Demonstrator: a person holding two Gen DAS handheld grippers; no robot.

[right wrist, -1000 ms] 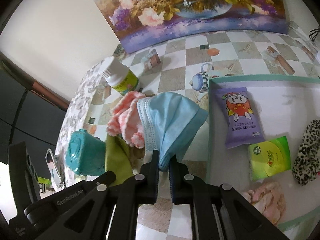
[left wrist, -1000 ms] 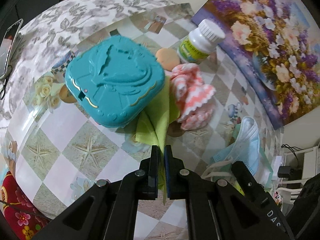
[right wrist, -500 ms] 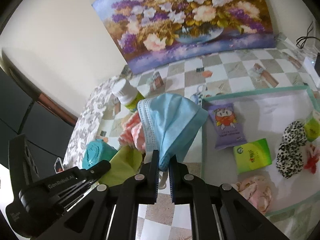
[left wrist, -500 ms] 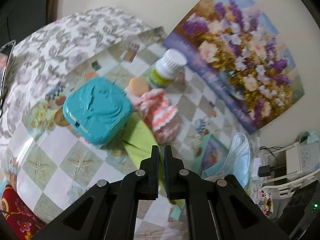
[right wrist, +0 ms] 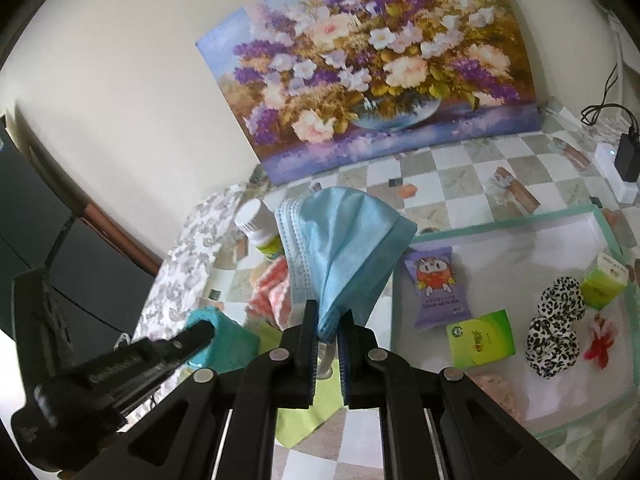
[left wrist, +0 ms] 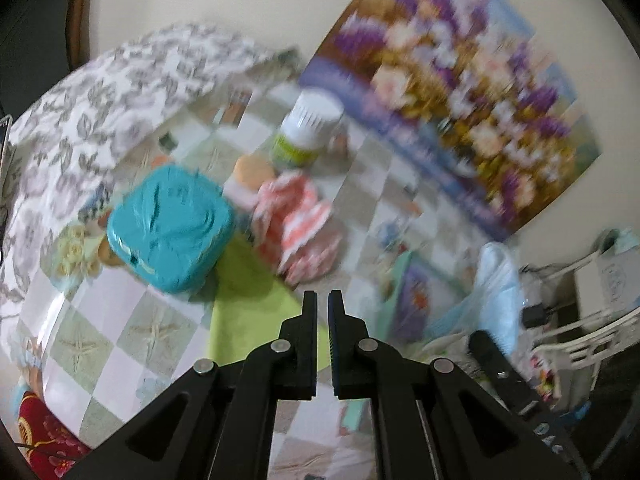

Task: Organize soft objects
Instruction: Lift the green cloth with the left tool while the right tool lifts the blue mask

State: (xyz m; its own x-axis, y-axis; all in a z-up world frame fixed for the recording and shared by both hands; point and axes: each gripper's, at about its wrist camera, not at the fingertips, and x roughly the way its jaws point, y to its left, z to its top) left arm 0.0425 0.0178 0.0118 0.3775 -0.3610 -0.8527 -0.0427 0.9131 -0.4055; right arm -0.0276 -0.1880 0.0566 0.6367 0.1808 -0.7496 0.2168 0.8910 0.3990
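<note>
We see the right gripper (right wrist: 328,316) clenched on a blue mask (right wrist: 344,248), which hangs folded above the bench (right wrist: 460,184), over the left edge of the tray (right wrist: 500,222). In the tray lie a purple packet (right wrist: 434,284), a green pack (right wrist: 480,338), a leopard scrunchie (right wrist: 554,332) and a small green box (right wrist: 602,286).

Our left gripper (left wrist: 322,300) is clenched too; a green cloth (left wrist: 248,304) runs up to its tips, but the blur keeps us from telling whether the cloth is pinched. The cloth's far corner lies just beside the teal box (left wrist: 172,232). Beside that box sits a pink-and-white knit piece (left wrist: 298,228), with a white bottle (left wrist: 308,132) beyond it and a flower painting (right wrist: 372,68) leaning on the wall. From the left camera, the mask (left wrist: 498,292) shows at right, beyond the tray's edge.
</note>
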